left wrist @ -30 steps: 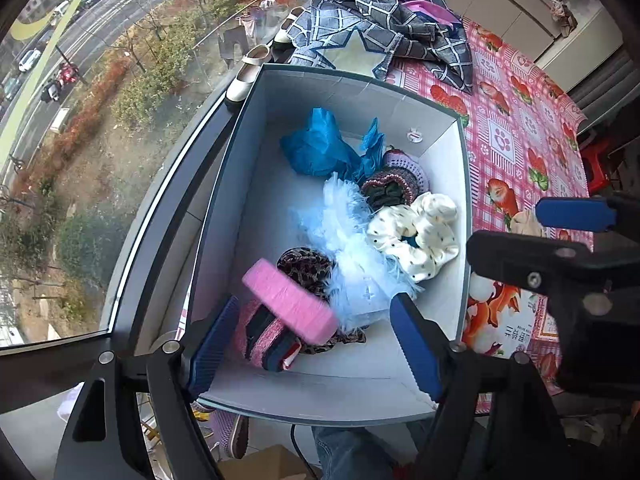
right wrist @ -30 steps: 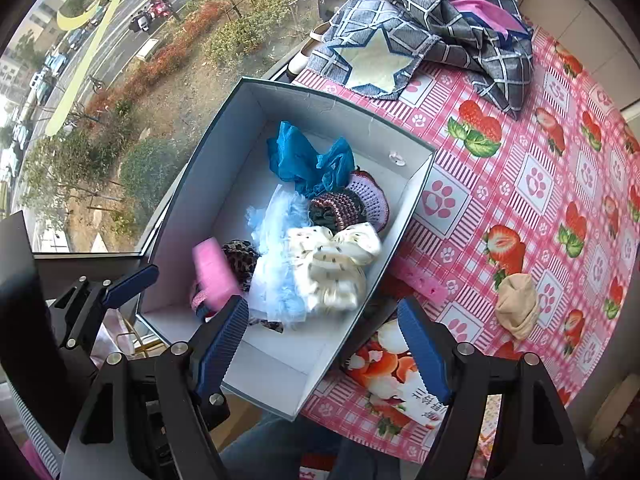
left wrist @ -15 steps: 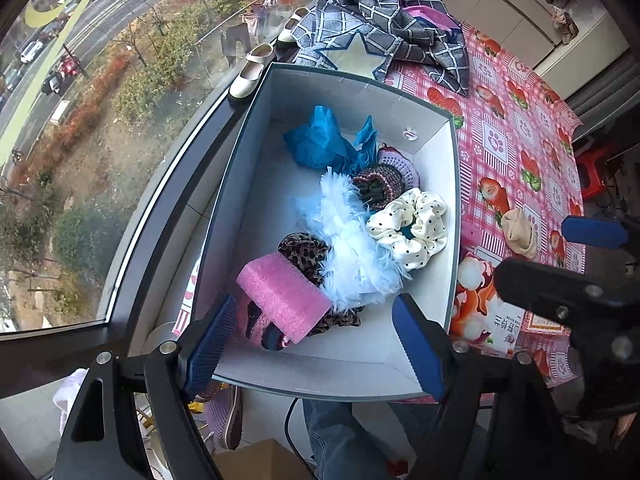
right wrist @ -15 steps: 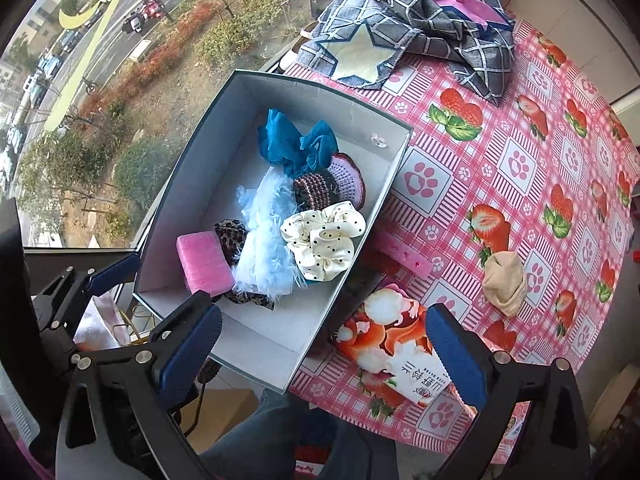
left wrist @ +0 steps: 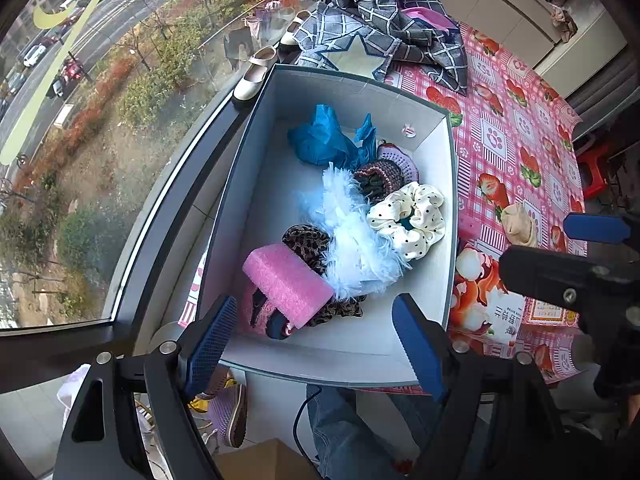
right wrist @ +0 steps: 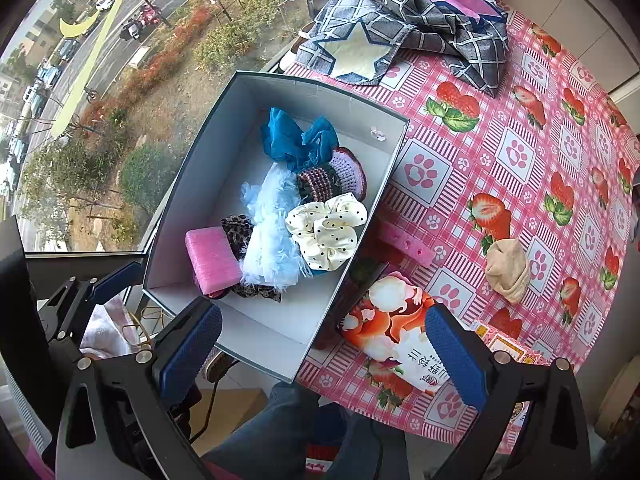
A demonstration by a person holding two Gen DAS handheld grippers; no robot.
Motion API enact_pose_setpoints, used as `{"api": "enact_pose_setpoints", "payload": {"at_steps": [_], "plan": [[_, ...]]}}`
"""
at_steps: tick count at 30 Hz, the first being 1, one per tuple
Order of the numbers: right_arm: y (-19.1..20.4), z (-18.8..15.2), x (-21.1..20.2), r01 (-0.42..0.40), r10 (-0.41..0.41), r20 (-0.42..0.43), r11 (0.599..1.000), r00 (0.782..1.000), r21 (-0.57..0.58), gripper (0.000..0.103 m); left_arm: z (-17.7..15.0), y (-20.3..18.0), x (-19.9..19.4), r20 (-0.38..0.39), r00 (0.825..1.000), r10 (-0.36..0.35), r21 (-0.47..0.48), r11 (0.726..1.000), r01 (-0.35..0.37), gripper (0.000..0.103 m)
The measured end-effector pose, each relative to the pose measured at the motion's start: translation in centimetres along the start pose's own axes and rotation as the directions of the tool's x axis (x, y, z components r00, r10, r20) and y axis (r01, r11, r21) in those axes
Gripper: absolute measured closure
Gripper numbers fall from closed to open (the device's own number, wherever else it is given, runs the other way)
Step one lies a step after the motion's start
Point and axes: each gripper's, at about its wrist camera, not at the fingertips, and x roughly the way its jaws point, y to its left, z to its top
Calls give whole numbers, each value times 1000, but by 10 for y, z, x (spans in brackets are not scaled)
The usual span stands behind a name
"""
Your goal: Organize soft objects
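Observation:
A grey box (left wrist: 256, 184) (right wrist: 192, 184) at the table's window edge holds several soft things: a pink sponge (left wrist: 288, 282) (right wrist: 212, 258), a pale blue fluffy piece (left wrist: 348, 236) (right wrist: 272, 232), a cream dotted scrunchie (left wrist: 412, 220) (right wrist: 326, 230), blue cloth (left wrist: 324, 140) (right wrist: 296, 140) and knitted pieces (left wrist: 384, 172). A beige soft item (right wrist: 507, 268) (left wrist: 520, 224) lies on the tablecloth. My left gripper (left wrist: 310, 344) is open and empty above the box's near end. My right gripper (right wrist: 324, 352) is open and empty above the box's near right corner.
A tissue pack (right wrist: 400, 344) lies beside the box on the pink strawberry tablecloth (right wrist: 520, 140). A pink strip (right wrist: 406, 242) lies by the box wall. A checked grey garment (right wrist: 404, 20) is heaped at the far edge. A window and shoes (left wrist: 256, 74) lie to the left.
The pink sponge dropped from my left gripper and now rests in the box. Both grippers have risen and pulled back from the box, and the right one has opened wider.

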Motion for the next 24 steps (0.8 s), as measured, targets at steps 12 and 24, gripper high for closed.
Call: {"api": "enact_pose_setpoints", "payload": {"at_steps": [12,24], "plan": [[2,0,0,1,-1,-2,1000,1000,1,1,-1,-1,-1,-2,1000,-9,3,1000,9,20],[5,-5,0,0,0,-5,1000,1000,-2,1,-4,-1,-4,-10,1000,-15,0,1000,15,20]]}}
